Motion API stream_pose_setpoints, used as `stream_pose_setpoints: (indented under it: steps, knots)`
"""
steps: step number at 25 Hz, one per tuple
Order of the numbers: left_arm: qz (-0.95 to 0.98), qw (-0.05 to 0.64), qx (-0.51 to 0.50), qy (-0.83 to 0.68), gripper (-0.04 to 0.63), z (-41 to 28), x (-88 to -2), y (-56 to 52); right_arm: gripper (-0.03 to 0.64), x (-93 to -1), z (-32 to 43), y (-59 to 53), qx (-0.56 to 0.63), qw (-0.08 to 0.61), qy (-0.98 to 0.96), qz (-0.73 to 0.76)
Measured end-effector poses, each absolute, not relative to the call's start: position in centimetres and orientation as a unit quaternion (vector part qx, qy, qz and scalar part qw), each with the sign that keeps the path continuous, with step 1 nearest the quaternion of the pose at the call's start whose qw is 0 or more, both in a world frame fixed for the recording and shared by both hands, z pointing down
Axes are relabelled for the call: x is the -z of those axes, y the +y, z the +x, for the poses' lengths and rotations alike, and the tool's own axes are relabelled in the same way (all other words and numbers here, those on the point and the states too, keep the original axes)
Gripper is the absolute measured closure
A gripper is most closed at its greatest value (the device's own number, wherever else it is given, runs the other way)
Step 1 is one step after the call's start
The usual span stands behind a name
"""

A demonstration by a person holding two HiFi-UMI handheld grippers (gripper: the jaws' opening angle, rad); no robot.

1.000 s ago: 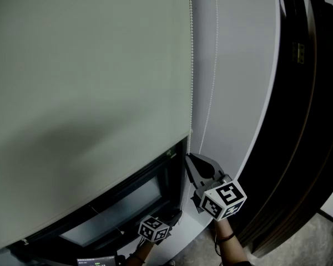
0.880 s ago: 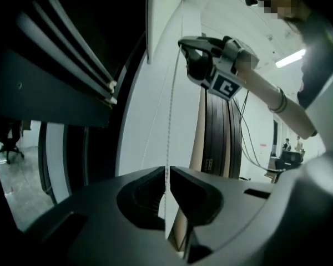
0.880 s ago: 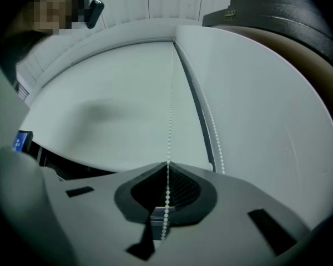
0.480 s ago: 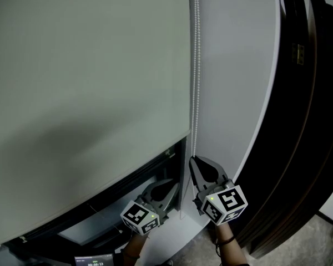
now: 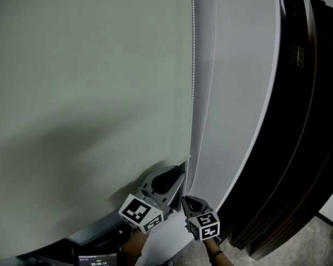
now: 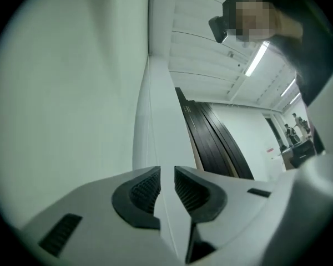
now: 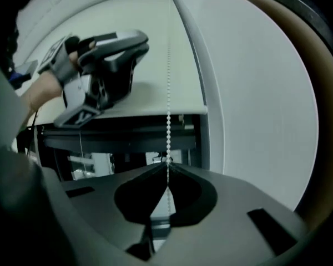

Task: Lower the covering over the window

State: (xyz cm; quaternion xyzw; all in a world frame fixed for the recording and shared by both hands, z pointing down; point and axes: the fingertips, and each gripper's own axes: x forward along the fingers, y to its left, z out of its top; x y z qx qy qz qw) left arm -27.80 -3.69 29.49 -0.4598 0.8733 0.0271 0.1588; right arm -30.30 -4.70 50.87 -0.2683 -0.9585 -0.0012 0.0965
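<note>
**A:** How far along is the lowering?

**B:** Read from the left in my head view. The blind (image 5: 89, 93) covers nearly all of the window (image 5: 91, 234). Only a dark strip is uncovered, under the blind's bottom edge at lower left. I judge the task mostly done, with that last strip left to cover.

**A:** And the tongs?

**B:** The left gripper (image 5: 180, 176) sits just under the blind's lower right corner. In its own view (image 6: 161, 184) the pads stand a narrow slit apart. Only pale wall shows through the slit, and I see nothing held there. The bead chain (image 5: 193, 93) hangs along the blind's right edge. The right gripper (image 5: 185, 200), lowest and just right of the left one, has its jaws closed on that chain (image 7: 167, 168).

**A:** Counts?

**B:** One blind, one window, two grippers. Two strands of chain run down the wall (image 5: 238, 93), presumably a single loop. At far right are several dark panels (image 5: 311, 121); I cannot count them exactly.
</note>
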Motion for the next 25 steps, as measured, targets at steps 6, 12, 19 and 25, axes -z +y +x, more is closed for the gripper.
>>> stream_pose_setpoints:
  steps: [6, 12, 19, 25]
  knots:
    - [-0.472, 0.131, -0.037, 0.871, 0.511, -29.2, -30.3, -4.7, 0.603, -58.5, -28.7, -4.5, -0.011, 0.170, -0.949, -0.266]
    - [-0.503, 0.134, -0.045, 0.853, 0.508, -29.6, -30.1, -6.4, 0.604, -58.8, -28.7, -4.2, -0.021, 0.175, -0.947, -0.269]
    - [-0.504, 0.132, -0.019, 0.853, 0.577, -30.2, -29.9, -6.8, 0.604, -58.6, -27.6, -3.6, -0.046, 0.165, -0.946, -0.274]
    - [-0.493, 0.149, -0.045, 0.856, 0.583, -29.9, -30.2, -5.9, 0.604, -59.6, -26.8, -3.9, -0.082, 0.187, -0.939, -0.276]
